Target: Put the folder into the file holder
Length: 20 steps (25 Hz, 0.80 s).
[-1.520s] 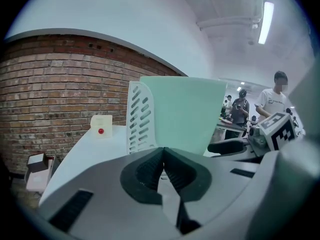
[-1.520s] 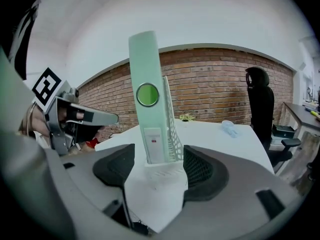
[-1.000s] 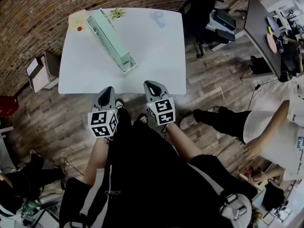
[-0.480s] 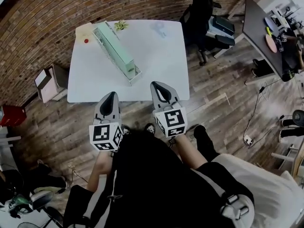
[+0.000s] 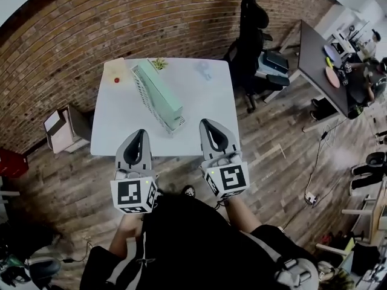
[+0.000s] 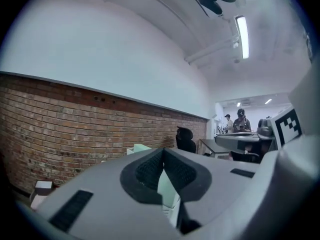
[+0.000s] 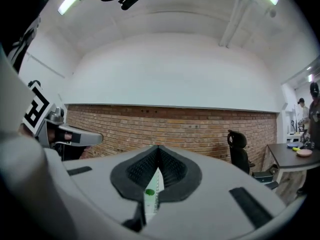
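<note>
A mint-green folder [image 5: 162, 92] stands on edge inside a long white file holder [image 5: 147, 96] on the white table [image 5: 205, 98]. Both grippers hover side by side over the table's near edge, short of the holder. My left gripper [image 5: 140, 132] is shut with nothing in it. My right gripper [image 5: 207, 123] is shut and empty as well. In the left gripper view the closed left gripper [image 6: 162, 152] points toward the holder [image 6: 169, 196], which shows pale below the tips. In the right gripper view the right gripper [image 7: 159, 150] is closed, with the holder [image 7: 153, 186] showing through the slit.
A small red item [image 5: 116, 80], a little plant [image 5: 159, 63] and a clear object [image 5: 204, 71] sit along the table's far edge. A black office chair [image 5: 253, 26] stands at the right, a small cabinet [image 5: 59, 125] at the left. Brick wall behind.
The table now looks smaller and farther up the head view. Both grippers sit lower in the frame and closer to the camera, still shut. The person seen at the right is out of view.
</note>
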Tool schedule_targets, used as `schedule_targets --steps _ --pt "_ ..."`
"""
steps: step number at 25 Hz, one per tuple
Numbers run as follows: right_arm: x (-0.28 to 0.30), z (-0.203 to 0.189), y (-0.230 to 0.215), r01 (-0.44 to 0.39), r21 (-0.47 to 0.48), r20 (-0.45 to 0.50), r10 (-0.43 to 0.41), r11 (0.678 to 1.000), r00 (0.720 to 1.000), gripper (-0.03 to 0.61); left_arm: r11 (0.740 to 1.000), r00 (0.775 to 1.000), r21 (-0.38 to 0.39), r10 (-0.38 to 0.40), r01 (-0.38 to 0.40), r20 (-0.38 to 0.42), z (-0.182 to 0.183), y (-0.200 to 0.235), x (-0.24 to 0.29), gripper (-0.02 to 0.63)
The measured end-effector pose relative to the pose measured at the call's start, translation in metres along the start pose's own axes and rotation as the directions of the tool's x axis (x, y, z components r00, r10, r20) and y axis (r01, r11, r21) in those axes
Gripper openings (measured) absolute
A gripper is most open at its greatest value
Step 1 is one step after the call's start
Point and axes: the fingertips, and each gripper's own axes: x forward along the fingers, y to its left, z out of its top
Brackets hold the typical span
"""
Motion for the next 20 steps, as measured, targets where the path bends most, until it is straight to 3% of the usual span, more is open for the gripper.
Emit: schedule_targets --steps 13,20 --pt "0.006 0.02 0.022 0.018 -0.001 0.047 -0.018 1.0 0.999 0.008 1.0 0.999 -0.004 -0.024 0.024 0.031 0.005 0.021 -0.007 0.022" --pt "-0.001 0.016 0.021 0.027 -0.008 0.021 -0.027 1.0 0.999 0.008 0.999 0.999 -0.015 -0.03 0.031 0.04 0.0 0.018 -0.006 0.023"
